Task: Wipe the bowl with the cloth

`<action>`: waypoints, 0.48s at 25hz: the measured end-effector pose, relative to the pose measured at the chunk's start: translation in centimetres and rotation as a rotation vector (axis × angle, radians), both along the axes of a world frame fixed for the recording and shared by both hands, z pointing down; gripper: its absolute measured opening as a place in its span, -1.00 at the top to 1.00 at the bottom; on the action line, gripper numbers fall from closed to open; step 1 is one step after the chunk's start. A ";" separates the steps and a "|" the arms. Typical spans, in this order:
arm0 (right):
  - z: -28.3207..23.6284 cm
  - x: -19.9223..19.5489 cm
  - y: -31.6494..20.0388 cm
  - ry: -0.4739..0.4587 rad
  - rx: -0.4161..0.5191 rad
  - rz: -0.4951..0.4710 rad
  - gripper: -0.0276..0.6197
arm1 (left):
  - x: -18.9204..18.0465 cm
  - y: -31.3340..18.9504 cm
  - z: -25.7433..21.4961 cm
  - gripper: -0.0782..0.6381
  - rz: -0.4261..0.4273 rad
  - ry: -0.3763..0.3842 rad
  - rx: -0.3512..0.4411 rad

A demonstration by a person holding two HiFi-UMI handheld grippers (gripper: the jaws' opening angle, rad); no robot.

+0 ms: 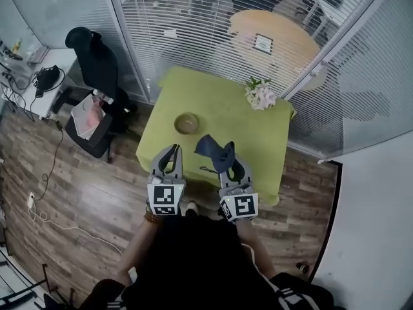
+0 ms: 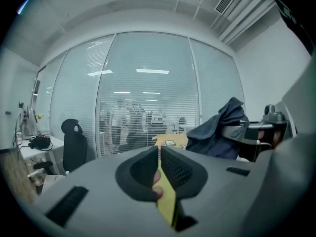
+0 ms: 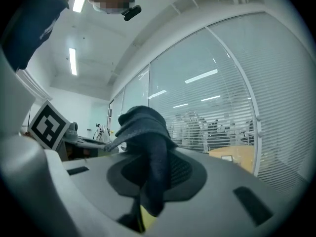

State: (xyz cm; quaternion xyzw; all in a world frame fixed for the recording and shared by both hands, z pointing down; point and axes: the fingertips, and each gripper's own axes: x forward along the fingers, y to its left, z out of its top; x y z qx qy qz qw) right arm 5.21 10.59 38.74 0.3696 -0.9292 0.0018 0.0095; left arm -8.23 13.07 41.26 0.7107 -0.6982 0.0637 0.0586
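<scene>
- My right claw (image 1: pixel 230 165) is clamped on the dark blue cloth (image 1: pixel 216 150). In the right gripper view the fabric bunches up above the jaws and a fold hangs down between them.
- My left claw (image 1: pixel 169 154) is closed narrow, with nothing gripped between the jaws.
- Both claws sit low in the middle of the head view, over the near edge of the lime-green table (image 1: pixel 219 102). They are side by side and apart from each other.
- The small round tan bowl (image 1: pixel 186 123) rests on the table just above my left claw in the frame. It is apart from both claws and from the cloth.
- As I judge it, picking up the cloth is done, but the wiping has not begun.
- What is left is to bring the cloth to the bowl, probably steady the bowl with my left claw, and rub inside it.
</scene>
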 end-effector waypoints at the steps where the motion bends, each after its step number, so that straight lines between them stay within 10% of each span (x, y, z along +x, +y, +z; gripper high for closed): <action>1: 0.3 -0.4 -0.4 0.011 -0.007 0.004 0.74 | -0.5 -0.4 0.4 0.72 0.000 0.006 -0.005; 12: 1.6 -6.1 -6.4 0.152 -0.029 0.030 0.74 | -6.8 -6.5 2.8 0.72 0.032 0.073 -0.052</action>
